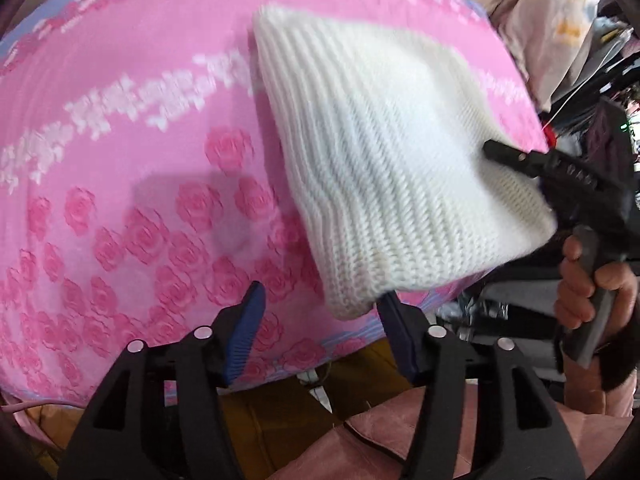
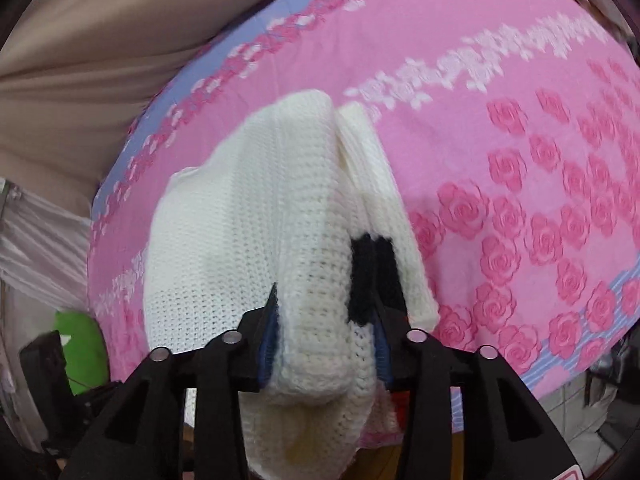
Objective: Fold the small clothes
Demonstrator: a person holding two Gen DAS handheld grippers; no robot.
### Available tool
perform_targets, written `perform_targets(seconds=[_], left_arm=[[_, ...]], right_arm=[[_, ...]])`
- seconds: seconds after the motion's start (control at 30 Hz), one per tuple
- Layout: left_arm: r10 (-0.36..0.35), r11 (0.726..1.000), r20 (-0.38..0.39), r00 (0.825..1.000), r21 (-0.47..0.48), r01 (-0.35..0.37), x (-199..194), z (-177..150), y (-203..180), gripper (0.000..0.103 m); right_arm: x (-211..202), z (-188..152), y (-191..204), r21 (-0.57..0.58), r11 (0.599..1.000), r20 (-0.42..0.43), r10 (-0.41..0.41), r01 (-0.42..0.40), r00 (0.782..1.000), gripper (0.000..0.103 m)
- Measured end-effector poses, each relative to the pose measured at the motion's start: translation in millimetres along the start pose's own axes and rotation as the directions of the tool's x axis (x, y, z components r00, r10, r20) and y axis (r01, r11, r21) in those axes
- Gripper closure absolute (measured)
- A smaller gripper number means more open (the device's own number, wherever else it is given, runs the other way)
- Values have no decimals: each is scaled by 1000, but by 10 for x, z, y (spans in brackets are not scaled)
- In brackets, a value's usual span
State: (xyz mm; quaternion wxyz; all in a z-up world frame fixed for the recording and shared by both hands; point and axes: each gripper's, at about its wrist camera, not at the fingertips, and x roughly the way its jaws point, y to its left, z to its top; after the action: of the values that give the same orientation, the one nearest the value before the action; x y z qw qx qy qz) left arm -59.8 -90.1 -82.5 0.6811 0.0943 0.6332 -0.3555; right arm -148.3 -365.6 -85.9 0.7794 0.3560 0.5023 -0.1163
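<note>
Right tongs (image 2: 326, 332) seemingly grip bunched white knit garment (image 1: 384, 152) over pink bedspread (image 1: 120, 184); left tongs (image 1: 320, 312) gape empty.

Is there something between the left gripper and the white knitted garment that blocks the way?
Nothing visible blocks it. The left gripper is open, and the near corner of the white knitted garment hangs just ahead of its fingertips, above the pink rose bedsheet. The right gripper holds the other side.

The white knit garment (image 2: 256, 240) hides the right tongs' (image 2: 326, 344) pad faces.
</note>
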Motion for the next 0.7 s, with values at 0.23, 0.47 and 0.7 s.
perform_targets(seconds=[0.23, 0.47, 0.7], left_arm=[[7, 1000, 135, 991, -26, -3, -414, 132, 54, 37], [158, 986, 162, 974, -78, -147, -375, 201, 119, 35], [231, 971, 153, 961, -96, -219, -350, 231, 185, 33]], right_arm=[[56, 116, 6, -8, 1000, 40, 3, -2, 999, 84], [149, 165, -326, -15, 996, 22, -85, 85, 996, 80], [-494, 95, -43, 12, 993, 191, -120, 120, 974, 76]])
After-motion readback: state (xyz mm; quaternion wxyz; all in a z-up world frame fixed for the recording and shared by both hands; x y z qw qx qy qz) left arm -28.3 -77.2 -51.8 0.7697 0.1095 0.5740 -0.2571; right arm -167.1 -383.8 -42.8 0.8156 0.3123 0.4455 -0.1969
